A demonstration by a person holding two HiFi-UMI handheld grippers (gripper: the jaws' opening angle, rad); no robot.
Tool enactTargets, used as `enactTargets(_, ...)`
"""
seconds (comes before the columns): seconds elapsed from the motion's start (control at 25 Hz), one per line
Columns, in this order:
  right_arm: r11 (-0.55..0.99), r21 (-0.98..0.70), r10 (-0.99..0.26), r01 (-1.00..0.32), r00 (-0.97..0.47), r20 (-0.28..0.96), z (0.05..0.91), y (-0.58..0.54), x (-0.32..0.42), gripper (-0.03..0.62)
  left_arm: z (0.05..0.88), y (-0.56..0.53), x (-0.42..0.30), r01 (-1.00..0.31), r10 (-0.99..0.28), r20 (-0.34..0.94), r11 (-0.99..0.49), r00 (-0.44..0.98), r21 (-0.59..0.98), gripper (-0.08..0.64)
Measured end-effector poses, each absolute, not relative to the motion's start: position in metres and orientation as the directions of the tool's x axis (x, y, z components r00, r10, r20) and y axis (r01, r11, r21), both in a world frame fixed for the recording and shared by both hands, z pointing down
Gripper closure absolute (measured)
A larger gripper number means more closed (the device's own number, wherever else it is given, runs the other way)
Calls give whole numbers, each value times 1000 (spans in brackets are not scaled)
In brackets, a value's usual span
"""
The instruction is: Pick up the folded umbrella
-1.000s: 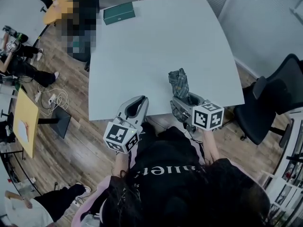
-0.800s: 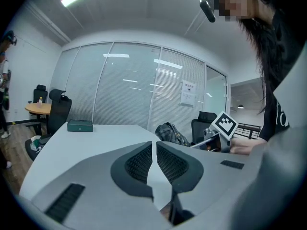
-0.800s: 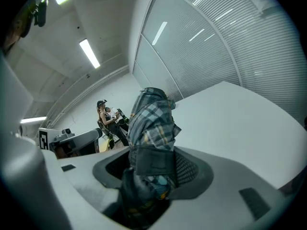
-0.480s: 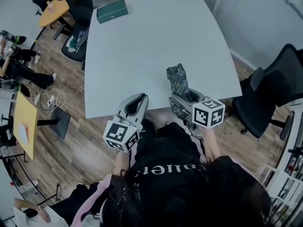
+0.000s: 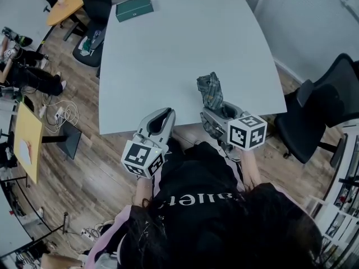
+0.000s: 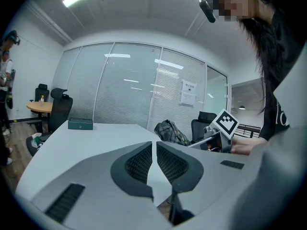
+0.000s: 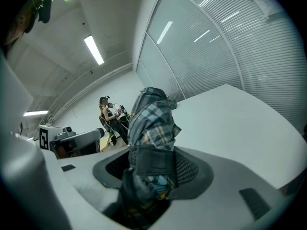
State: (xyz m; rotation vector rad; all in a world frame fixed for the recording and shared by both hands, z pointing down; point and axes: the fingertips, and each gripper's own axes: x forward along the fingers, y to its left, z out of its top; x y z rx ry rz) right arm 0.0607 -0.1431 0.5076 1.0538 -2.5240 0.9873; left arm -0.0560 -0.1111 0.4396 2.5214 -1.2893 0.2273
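The folded umbrella is a plaid grey-green bundle. It sticks out from my right gripper over the near right part of the white table. In the right gripper view the umbrella fills the gap between the jaws, which are shut on it, and its end points up and away. My left gripper hovers at the table's near edge, shut with nothing in it. In the left gripper view its pads almost touch, and the umbrella shows off to the right.
A dark green box lies at the table's far left corner. Black office chairs stand at the right and far left. A yellow side table and cables are on the wooden floor at the left.
Both grippers stay where they were, the right one still closed on the umbrella. The head view has shifted a little, and the person at the far left chair is gone from it.
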Motion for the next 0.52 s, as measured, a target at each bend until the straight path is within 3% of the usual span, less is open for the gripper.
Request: enactTargets(0.52,508,-486,-537,-711,-703,467,513,-144,62,353,442,-112,-53,-802,-753,277,-562,597,201,528)
